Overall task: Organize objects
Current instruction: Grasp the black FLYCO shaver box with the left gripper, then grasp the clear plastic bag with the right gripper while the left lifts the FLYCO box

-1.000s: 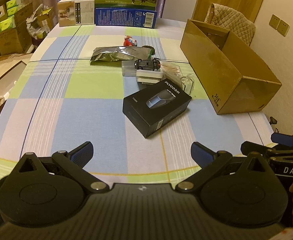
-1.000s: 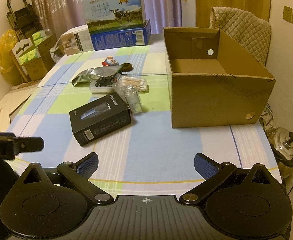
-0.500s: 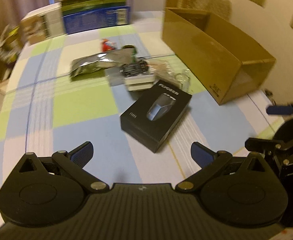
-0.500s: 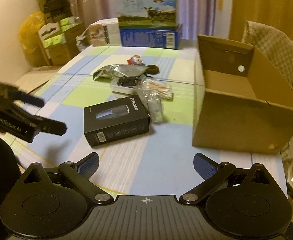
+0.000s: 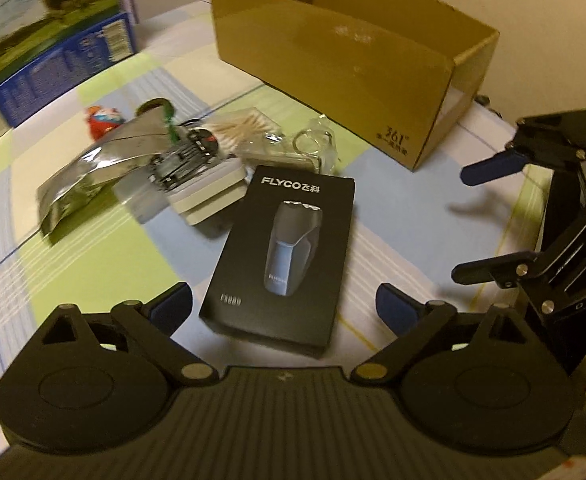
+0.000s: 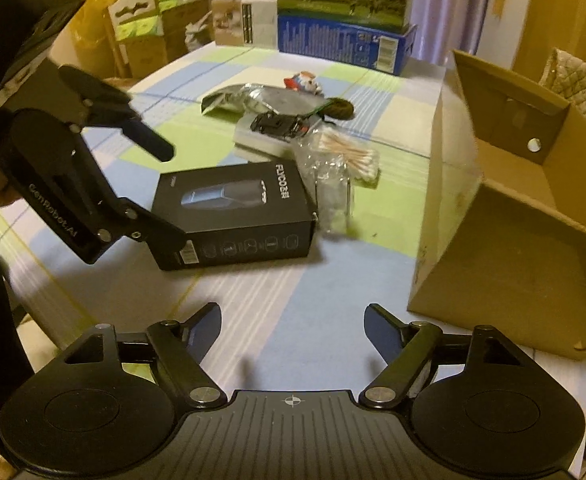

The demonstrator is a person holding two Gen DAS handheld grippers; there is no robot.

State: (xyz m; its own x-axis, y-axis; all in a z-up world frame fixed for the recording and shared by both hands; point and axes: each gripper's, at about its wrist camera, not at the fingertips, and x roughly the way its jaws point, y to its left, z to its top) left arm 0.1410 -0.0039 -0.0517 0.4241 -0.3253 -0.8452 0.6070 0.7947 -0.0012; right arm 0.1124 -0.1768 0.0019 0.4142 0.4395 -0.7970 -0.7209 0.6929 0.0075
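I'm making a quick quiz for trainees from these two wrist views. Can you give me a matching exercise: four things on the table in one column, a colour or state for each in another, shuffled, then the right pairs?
Things:
1. shaver box
2. cardboard box
3. foil pouch
4. toy car

Descriptions:
A. brown, open at the top, nothing visible inside
B. crumpled and silver, lying flat
C. black, lying flat, shaver picture facing up
D. small and dark, sitting on a pale flat case

Pairs: 1-C, 2-A, 3-B, 4-D
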